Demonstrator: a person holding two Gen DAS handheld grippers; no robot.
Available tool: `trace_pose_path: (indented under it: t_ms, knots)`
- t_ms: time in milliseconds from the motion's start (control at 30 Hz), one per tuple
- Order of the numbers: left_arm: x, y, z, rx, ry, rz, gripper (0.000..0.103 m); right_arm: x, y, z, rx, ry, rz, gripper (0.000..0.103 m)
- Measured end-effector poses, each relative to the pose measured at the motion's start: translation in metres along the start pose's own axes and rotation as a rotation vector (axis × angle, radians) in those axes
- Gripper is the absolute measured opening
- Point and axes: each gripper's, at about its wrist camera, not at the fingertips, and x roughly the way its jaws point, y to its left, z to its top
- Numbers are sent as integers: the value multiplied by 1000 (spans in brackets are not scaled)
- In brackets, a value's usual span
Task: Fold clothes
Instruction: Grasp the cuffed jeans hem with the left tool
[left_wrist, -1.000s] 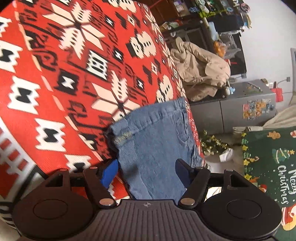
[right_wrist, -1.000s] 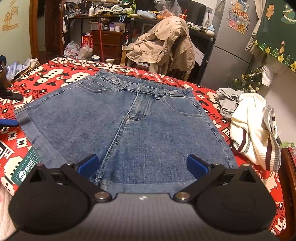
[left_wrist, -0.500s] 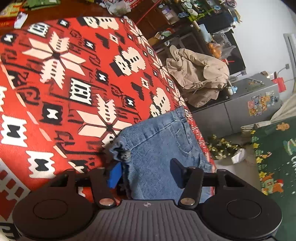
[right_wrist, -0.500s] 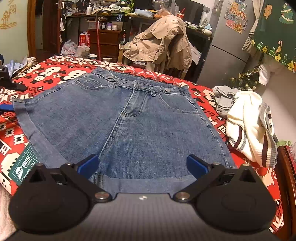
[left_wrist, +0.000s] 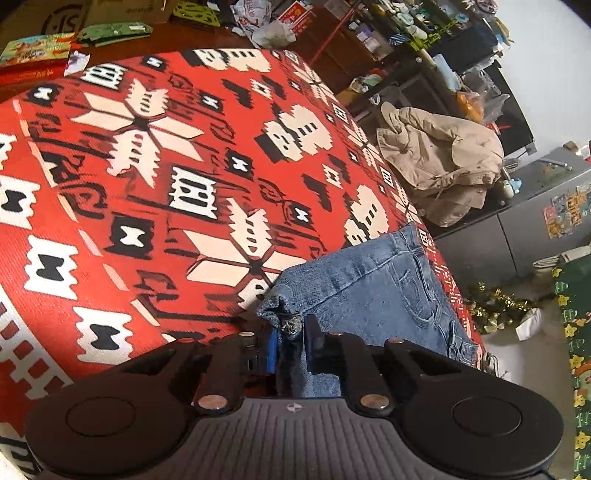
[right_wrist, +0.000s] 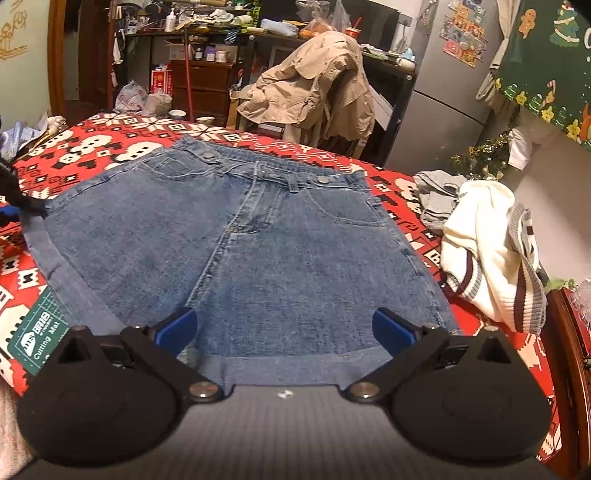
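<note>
- The left gripper (left_wrist: 290, 341) is pinched tight on the cuffed hem corner of the denim shorts (right_wrist: 236, 240), a small knot of fabric bunched between its blue pads (left_wrist: 272, 347)
- The right gripper (right_wrist: 282, 326) stands wide, both pads apart and holding nothing, poised just above the cuff of the other leg at the near edge
- The shorts lie spread front-up and flat on the red patterned tablecloth (left_wrist: 155, 192), waistband at the far side, hems toward the grippers; one leg's cuff partly covers a green cutting mat (right_wrist: 40, 332)
- My reading: with one hem corner gripped and the garment still flat, the step in hand is taking hold for a fold. To do it well, the right gripper should bite the full thickness of its cuff, not just the top layer, at a spot matching the left's grip, so both sides lift evenly
- Keep the cloth lightly taut between the two grips and carry it low, so the denim creases straight
- The cream sweater (right_wrist: 491, 254) lies just beside the shorts on the right; keep the fold from dragging over it
</note>
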Motion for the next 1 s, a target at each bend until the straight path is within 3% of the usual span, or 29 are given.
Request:
trace_pose_path:
  t_ms: [200,533,633,867,1000]
  knots:
    - [0,-11,-1,50,-3,79,9,2,-19,-3,39,4,-39,102]
    - [-38,-31,11,127,-95,45,8,1,-35,-4,57,3,-77,102]
    - [-44,-35,15,149,-127,68,8,-1,-33,-2,55,-5,-76,102]
    - [-59,-3,34,62,-176,118,8,-2,-30,1,34,-19,-65,102]
    - [-69,14,45,73,-221,199,8,-1,-28,2,17,-21,-66,102]
